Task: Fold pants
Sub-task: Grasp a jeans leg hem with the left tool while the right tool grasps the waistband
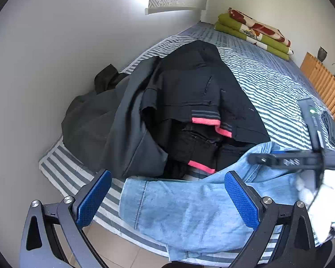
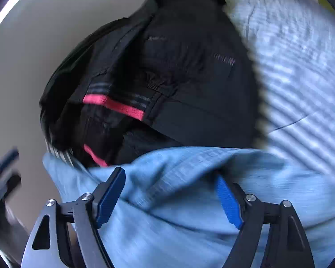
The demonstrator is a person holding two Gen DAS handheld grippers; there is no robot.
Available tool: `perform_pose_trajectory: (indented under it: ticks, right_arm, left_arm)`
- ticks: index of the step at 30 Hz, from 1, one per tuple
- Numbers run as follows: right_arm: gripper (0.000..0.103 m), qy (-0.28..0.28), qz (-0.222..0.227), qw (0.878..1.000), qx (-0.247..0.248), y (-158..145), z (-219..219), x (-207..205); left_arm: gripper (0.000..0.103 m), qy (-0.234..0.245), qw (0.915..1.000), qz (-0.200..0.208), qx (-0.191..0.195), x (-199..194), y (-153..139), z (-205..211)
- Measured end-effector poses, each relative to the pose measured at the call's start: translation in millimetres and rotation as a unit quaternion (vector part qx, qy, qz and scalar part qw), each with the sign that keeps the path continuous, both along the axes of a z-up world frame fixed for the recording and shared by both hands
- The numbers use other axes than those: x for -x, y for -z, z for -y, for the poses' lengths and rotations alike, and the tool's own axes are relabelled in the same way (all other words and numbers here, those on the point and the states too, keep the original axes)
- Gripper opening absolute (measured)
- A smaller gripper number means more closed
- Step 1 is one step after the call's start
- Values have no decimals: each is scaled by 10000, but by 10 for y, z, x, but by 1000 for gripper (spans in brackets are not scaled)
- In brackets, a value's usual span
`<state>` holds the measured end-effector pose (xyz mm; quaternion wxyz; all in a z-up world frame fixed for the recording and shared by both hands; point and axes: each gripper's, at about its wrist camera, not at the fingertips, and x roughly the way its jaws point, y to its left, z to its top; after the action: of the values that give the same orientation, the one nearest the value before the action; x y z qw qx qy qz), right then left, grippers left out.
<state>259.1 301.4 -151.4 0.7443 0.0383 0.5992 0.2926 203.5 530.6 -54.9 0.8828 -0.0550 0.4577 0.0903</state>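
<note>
Light blue jeans (image 1: 185,210) lie crumpled at the near edge of the striped bed, one hem end hanging toward the floor. My left gripper (image 1: 167,198) hovers over them, open, its blue pads wide apart with denim below and between them. The other gripper (image 1: 301,158) shows at the right of the left wrist view, above the jeans. In the blurred right wrist view the jeans (image 2: 178,201) bulge up between the spread pads of my right gripper (image 2: 172,192), which is open; the right pad is partly sunk in the fabric.
A heap of black and dark grey garments (image 1: 167,102) with pink bands lies just behind the jeans against the white wall. The blue-and-white striped bedspread (image 1: 268,82) stretches back to folded green bedding (image 1: 254,33). A wooden slatted piece (image 1: 323,84) stands at right. Tiled floor (image 1: 122,248) shows below.
</note>
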Motion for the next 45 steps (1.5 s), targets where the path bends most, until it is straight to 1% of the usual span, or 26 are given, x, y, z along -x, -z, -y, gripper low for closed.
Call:
perform_pose_trajectory:
  ticks: [1, 2, 3, 4, 6, 8, 9, 11, 13, 16, 18, 19, 20, 21, 22, 23, 24, 25, 27, 29, 30, 33, 35, 39, 42, 45]
  right_arm:
    - [44, 96, -59, 9999, -26, 39, -47, -14]
    - [37, 168, -42, 9998, 43, 54, -70, -20]
    - [22, 196, -39, 9998, 23, 56, -86, -20]
    - [14, 218, -20, 9998, -22, 36, -79, -14]
    - [7, 292, 38, 9992, -284, -97, 35, 20]
    - [4, 319, 276, 9972, -612, -343, 194, 93]
    - [4, 293, 514, 9958, -705, -528, 280, 156]
    - [4, 238, 1145, 9911, -637, -912, 431, 273]
    - [4, 363, 1774, 9820, -531, -1348, 643, 307]
    - [4, 854, 2631, 9594, -555, -2175, 1219, 298]
    - [4, 1060, 2816, 9513, -672, -2541, 1506, 277]
    - [5, 1105, 2811, 9510, -662, -2665, 1602, 243]
    - [8, 938, 2608, 9587, -636, -2751, 1684, 187]
    - [14, 761, 2378, 9667, -567, -2741, 1702, 143]
    - [38, 520, 2019, 9771, -432, -2684, 1700, 85]
    - [49, 358, 1595, 9864, -154, -2566, 1733, 45]
    - [51, 451, 1581, 9864, 39, -2522, 1778, 39]
    - [51, 566, 1678, 9839, 225, -2487, 1898, 87]
    - [51, 679, 1732, 9823, 226, -2443, 2159, 194]
    - [51, 1151, 1768, 9773, 194, -2379, 2662, 317]
    - [51, 1434, 1774, 9732, 302, -2317, 2970, 383]
    - [51, 2099, 1746, 9572, 963, -2123, 3800, 507]
    - [51, 2732, 1380, 9447, 1180, -1889, 4529, 614]
    - [52, 3504, 695, 9203, 1594, -1410, 5516, 710]
    - [52, 3724, 287, 9166, 1428, -1152, 5918, 757]
    - [52, 3496, 199, 9326, 872, -1143, 5868, 786]
  left_arm:
    - [102, -27, 10000, 10, 2, 17, 3, -17]
    - [102, -48, 10000, 11, 8, 27, 4, -31]
    - [102, -68, 10000, 15, 22, 42, 3, -48]
    - [102, -86, 10000, 23, 37, 58, -3, -63]
    - [102, -117, 9999, 51, 37, 93, -19, -83]
    - [102, -141, 9999, 67, 38, 119, -33, -99]
    - [102, -150, 9999, 70, 48, 126, -35, -99]
    - [102, -149, 9998, 78, 59, 122, -45, -74]
    - [102, -96, 9998, 127, 70, 113, -84, -15]
    - [102, 23, 9997, 253, 64, 94, -188, 114]
    - [102, 128, 9993, 334, 55, 59, -262, 223]
    - [102, 216, 9991, 357, 62, 21, -294, 306]
    - [102, 277, 9989, 365, 64, -5, -315, 368]
    - [102, 371, 9986, 367, 63, -51, -334, 465]
    - [102, 457, 9983, 360, 61, -89, -345, 542]
    - [102, 576, 9977, 348, 51, -139, -354, 649]
    - [102, 696, 9970, 349, 24, -180, -364, 755]
    - [102, 831, 9959, 359, -30, -227, -372, 878]
    - [102, 1046, 9938, 340, -142, -347, -372, 1120]
    - [102, 1221, 9919, 290, -183, -465, -372, 1299]
    - [102, 1314, 9907, 271, -243, -541, -373, 1391]
    - [102, 1552, 9862, 209, -537, -813, -342, 1692]
    - [102, 1680, 9842, 72, -555, -1052, -288, 1884]
    - [102, 2020, 9788, -349, 4, -1534, -167, 2248]
    - [102, 2067, 9775, -409, 118, -1811, -140, 2606]
    - [102, 2127, 9746, -581, 403, -2044, -96, 2928]
